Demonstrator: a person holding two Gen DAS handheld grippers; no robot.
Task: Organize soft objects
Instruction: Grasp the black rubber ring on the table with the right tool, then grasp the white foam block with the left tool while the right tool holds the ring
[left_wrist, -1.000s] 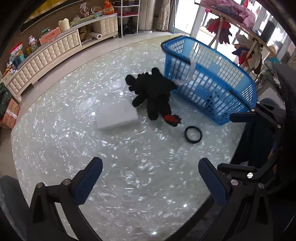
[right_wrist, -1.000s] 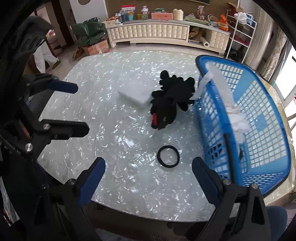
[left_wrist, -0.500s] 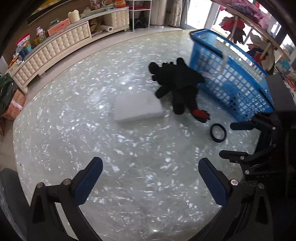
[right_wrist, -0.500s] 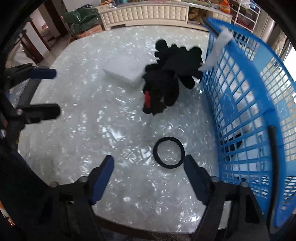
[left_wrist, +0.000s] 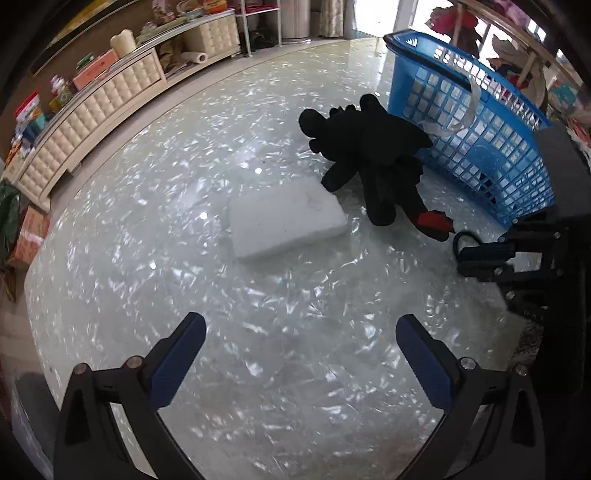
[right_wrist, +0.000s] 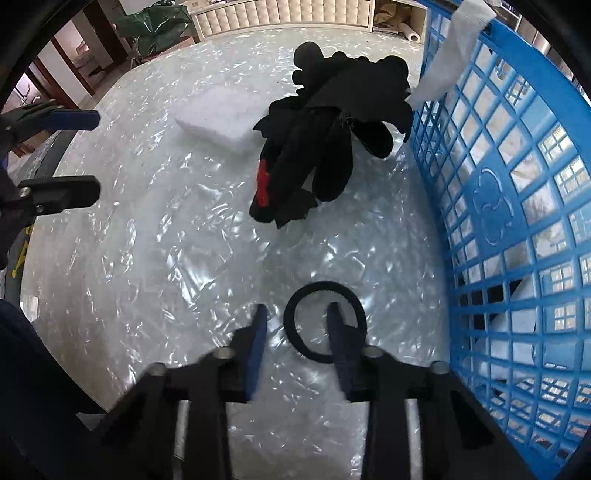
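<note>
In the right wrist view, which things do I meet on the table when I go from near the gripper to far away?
right gripper → black ring → black plush toy → white foam block

text: none legible | blue plastic lattice basket (right_wrist: 517, 206): moulded clover-like emblem on its side wall, no letters readable | boxes and packages on the cream tufted sideboard (left_wrist: 110, 107): printing too blurred and small to read | white foam block (left_wrist: 284, 221): faint marks, unreadable
</note>
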